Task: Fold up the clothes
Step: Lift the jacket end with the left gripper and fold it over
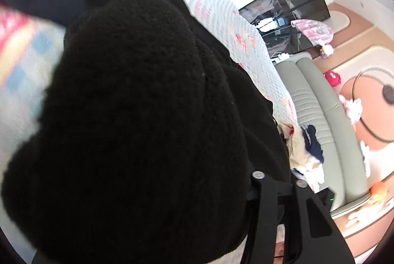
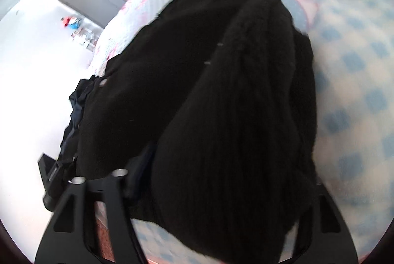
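Note:
A bulky black fleece garment (image 1: 138,104) fills most of the left wrist view and bulges up close to the camera. My left gripper (image 1: 197,180) is shut on it. Only its right finger (image 1: 283,209) shows; the fleece hides the other. In the right wrist view the same black fleece garment (image 2: 221,91) lies bunched on the bed, running away from me. My right gripper (image 2: 221,180) is shut on its near end, and thick fabric fills the whole gap between the fingers (image 2: 103,197). The pads themselves are covered.
The bed carries a blue-checked blanket (image 2: 357,96) and a pale quilt with pink print (image 1: 221,18). A pile of white and navy clothes (image 1: 305,148) lies beside a grey-green bench (image 1: 325,116). A navy garment (image 2: 76,101) hangs at the bed's left edge above white floor (image 2: 32,67).

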